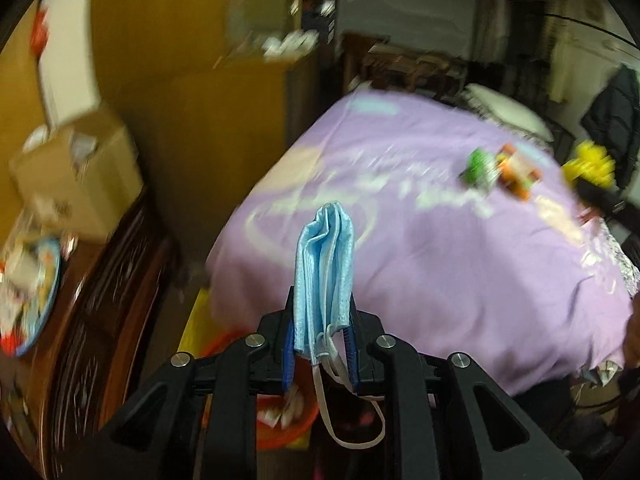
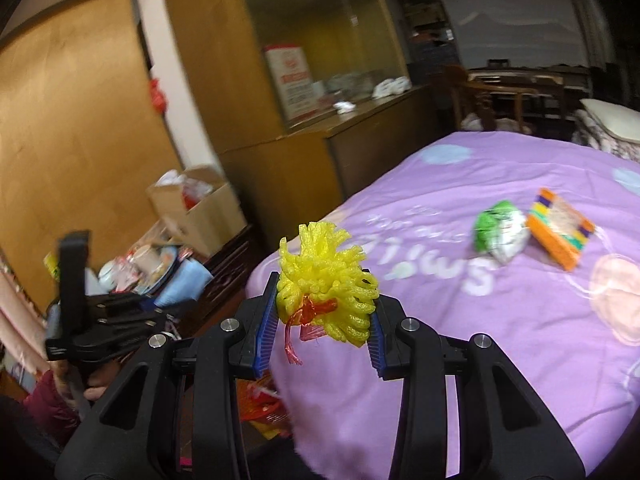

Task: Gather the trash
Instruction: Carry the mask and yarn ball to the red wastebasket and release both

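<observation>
L tongs [image 1: 320, 312] grip blue mask [image 1: 324, 264]; R tongs [image 2: 326, 300] grip yellow foam net [image 2: 328, 292].

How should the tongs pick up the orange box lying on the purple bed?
Probably from above, pinching the orange box across its two long edges. It lies nearly flat on the purple bedspread, so its thin sides are the easiest hold. Come from the side away from the green-and-white wrapper close beside it.
</observation>
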The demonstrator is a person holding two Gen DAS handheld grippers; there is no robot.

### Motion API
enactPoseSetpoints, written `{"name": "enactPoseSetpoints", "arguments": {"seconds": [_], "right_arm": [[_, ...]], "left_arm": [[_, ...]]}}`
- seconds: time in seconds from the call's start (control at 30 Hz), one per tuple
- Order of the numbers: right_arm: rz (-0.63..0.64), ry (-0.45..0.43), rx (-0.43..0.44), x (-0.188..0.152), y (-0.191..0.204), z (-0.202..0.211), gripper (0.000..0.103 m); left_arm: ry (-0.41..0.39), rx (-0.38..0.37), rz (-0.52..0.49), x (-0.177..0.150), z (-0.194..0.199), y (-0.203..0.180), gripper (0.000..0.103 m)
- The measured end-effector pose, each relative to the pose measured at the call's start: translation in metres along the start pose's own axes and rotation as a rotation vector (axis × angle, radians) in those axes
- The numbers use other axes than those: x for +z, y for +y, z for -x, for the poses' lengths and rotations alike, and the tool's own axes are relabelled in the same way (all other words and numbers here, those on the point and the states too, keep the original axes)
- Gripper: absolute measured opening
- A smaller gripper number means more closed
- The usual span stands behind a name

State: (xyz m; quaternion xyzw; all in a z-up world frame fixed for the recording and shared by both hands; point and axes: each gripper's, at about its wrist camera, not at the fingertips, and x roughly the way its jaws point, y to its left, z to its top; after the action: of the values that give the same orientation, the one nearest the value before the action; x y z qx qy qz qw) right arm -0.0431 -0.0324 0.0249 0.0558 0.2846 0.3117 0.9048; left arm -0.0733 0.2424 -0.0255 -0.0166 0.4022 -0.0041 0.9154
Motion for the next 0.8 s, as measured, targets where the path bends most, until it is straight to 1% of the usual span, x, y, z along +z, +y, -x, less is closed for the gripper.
{"name": "enactPoseSetpoints", "arguments": {"seconds": [0.07, 0.1, 0.17, 0.2, 0.23, 0.27, 0.33, 0.43, 0.53, 0.63, 0.7, 0.8], "right_arm": [[0.02, 0.032, 0.021, -0.002, 0.015, -0.011, 0.039], [0.028, 0.051, 0.031, -0.004, 0.021, -0.018, 0.039], [0.043, 0.099, 0.054, -0.007, 0.037, -0.037, 0.039], [0.047, 0.12, 0.063, -0.009, 0.043, -0.045, 0.039], [0.056, 0.15, 0.076, -0.012, 0.05, -0.056, 0.039], [0.066, 0.177, 0.087, -0.015, 0.057, -0.066, 0.039], [0.089, 0.232, 0.107, -0.022, 0.073, -0.088, 0.039], [0.117, 0.318, 0.148, -0.033, 0.095, -0.123, 0.039], [0.139, 0.393, 0.183, -0.043, 0.112, -0.154, 0.04], [0.171, 0.468, 0.218, -0.054, 0.13, -0.188, 0.042], [0.197, 0.515, 0.231, -0.063, 0.141, -0.207, 0.046], [0.218, 0.556, 0.235, -0.072, 0.15, -0.226, 0.051]], "left_arm": [[0.066, 0.028, 0.022, -0.016, -0.014, 0.022, 0.021], [0.085, 0.036, 0.035, -0.024, -0.019, 0.032, 0.023], [0.119, 0.041, 0.064, -0.038, -0.027, 0.05, 0.042], [0.127, 0.044, 0.088, -0.043, -0.031, 0.059, 0.059], [0.127, 0.042, 0.111, -0.045, -0.034, 0.067, 0.065], [0.122, 0.035, 0.132, -0.047, -0.035, 0.076, 0.066], [0.115, 0.029, 0.159, -0.05, -0.037, 0.09, 0.072], [0.1, 0.053, 0.203, -0.054, -0.04, 0.112, 0.08], [0.118, 0.08, 0.259, -0.064, -0.046, 0.137, 0.083], [0.135, 0.096, 0.313, -0.072, -0.051, 0.158, 0.084], [0.143, 0.1, 0.346, -0.078, -0.053, 0.171, 0.084], [0.149, 0.102, 0.374, -0.083, -0.056, 0.182, 0.084]]}}
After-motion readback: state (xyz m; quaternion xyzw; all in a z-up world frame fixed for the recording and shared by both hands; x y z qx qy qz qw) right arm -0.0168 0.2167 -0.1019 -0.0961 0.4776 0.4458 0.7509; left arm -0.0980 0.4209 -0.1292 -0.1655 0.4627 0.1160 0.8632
